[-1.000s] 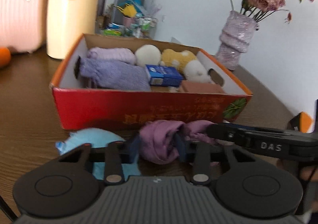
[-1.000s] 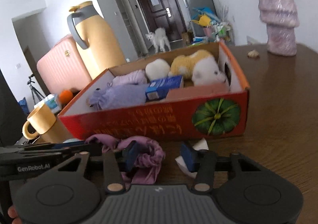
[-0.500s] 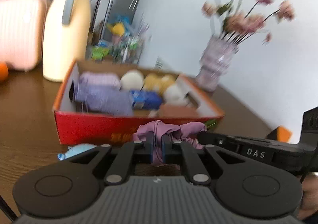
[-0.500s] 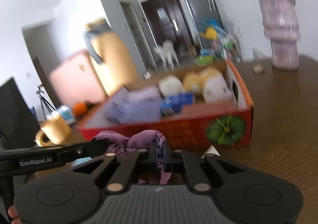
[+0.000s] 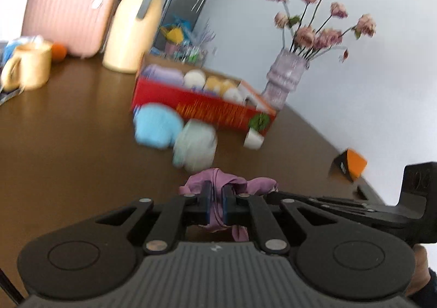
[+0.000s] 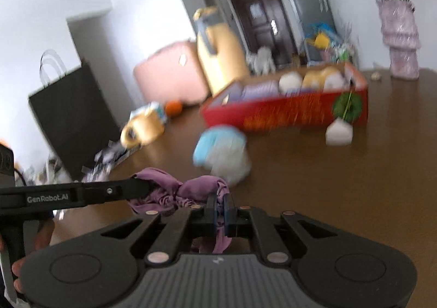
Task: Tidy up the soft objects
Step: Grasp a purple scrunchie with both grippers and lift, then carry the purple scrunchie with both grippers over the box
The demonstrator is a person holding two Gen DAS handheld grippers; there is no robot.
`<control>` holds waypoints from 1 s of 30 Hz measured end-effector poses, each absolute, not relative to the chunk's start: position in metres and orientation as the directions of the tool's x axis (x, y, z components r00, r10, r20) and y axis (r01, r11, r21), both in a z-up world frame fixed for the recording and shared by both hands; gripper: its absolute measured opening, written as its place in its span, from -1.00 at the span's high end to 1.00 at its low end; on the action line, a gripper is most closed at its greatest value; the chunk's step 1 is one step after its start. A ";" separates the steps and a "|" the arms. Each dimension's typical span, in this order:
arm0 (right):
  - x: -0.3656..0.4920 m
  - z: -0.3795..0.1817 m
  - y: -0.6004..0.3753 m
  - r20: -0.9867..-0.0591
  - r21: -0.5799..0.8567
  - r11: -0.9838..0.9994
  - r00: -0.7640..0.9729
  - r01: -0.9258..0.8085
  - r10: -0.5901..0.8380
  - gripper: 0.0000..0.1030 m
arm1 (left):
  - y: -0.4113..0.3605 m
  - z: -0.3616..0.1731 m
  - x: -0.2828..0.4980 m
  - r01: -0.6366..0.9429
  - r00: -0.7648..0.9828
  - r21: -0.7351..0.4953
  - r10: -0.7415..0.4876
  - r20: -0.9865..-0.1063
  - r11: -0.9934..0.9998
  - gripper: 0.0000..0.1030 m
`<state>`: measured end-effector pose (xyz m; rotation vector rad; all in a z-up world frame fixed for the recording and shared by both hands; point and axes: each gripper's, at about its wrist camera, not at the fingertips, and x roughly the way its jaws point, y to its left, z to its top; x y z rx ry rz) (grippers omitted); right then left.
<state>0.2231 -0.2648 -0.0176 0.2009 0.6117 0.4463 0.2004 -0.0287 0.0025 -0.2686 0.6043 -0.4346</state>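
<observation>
Both grippers clench one crumpled purple cloth (image 5: 215, 179) at lower centre: left gripper (image 5: 215, 204) and right gripper (image 6: 220, 212) each pinch an end above the brown counter (image 5: 68, 149), with the red box (image 5: 202, 108) well beyond, mid-frame

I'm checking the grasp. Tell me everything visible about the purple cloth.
The purple cloth is a soft, crumpled mauve fabric, bunched and wrinkled. The left tool and the right tool are each shut on an end of it, so it hangs between them, above the brown table. A loose tail droops below each pinch.
</observation>
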 end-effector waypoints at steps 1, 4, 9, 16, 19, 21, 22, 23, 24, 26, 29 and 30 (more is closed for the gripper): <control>0.217 -0.022 -0.261 -0.522 0.307 0.888 0.719 -0.344 0.459 0.91 | -0.026 -0.003 0.196 0.305 0.732 -0.367 -0.463 -0.500 0.879 0.85; 0.207 -0.031 -0.252 -0.548 0.294 0.894 0.707 -0.338 0.448 0.91 | -0.022 -0.016 0.185 0.281 0.715 -0.373 -0.453 -0.533 0.884 0.85; 0.201 -0.027 -0.251 -0.538 0.291 0.898 0.720 -0.329 0.438 0.91 | -0.017 -0.016 0.178 0.293 0.715 -0.378 -0.464 -0.523 0.878 0.86; 0.236 0.018 -0.263 -0.442 0.367 0.859 0.746 -0.356 0.498 0.91 | -0.018 0.024 0.208 0.381 0.765 -0.340 -0.499 -0.407 0.860 0.86; 0.278 0.059 -0.263 -0.385 0.303 0.874 0.791 -0.379 0.476 0.91 | -0.020 0.058 0.249 0.417 0.788 -0.312 -0.510 -0.345 0.854 0.86; 0.314 0.082 -0.261 -0.370 0.280 0.881 0.804 -0.382 0.466 0.91 | -0.022 0.080 0.285 0.423 0.793 -0.307 -0.512 -0.329 0.852 0.86; 0.338 0.093 -0.260 -0.372 0.274 0.884 0.806 -0.379 0.461 0.91 | -0.023 0.091 0.306 0.421 0.797 -0.301 -0.507 -0.328 0.856 0.86; 0.358 0.100 -0.258 -0.380 0.269 0.887 0.805 -0.376 0.456 0.91 | -0.024 0.099 0.325 0.412 0.799 -0.304 -0.501 -0.332 0.859 0.86; 0.379 0.106 -0.256 -0.389 0.270 0.889 0.803 -0.369 0.452 0.91 | -0.025 0.106 0.349 0.408 0.797 -0.303 -0.498 -0.342 0.861 0.86; 0.420 0.112 -0.251 -0.415 0.253 0.901 0.802 -0.351 0.429 0.91 | -0.025 0.111 0.389 0.376 0.797 -0.318 -0.479 -0.368 0.870 0.86; 0.473 0.103 -0.241 -0.482 0.229 0.917 0.780 -0.326 0.398 0.91 | -0.028 0.100 0.439 0.333 0.783 -0.315 -0.447 -0.434 0.889 0.86; 0.489 0.096 -0.237 -0.507 0.220 0.921 0.769 -0.321 0.390 0.91 | -0.028 0.092 0.451 0.320 0.775 -0.315 -0.438 -0.456 0.894 0.86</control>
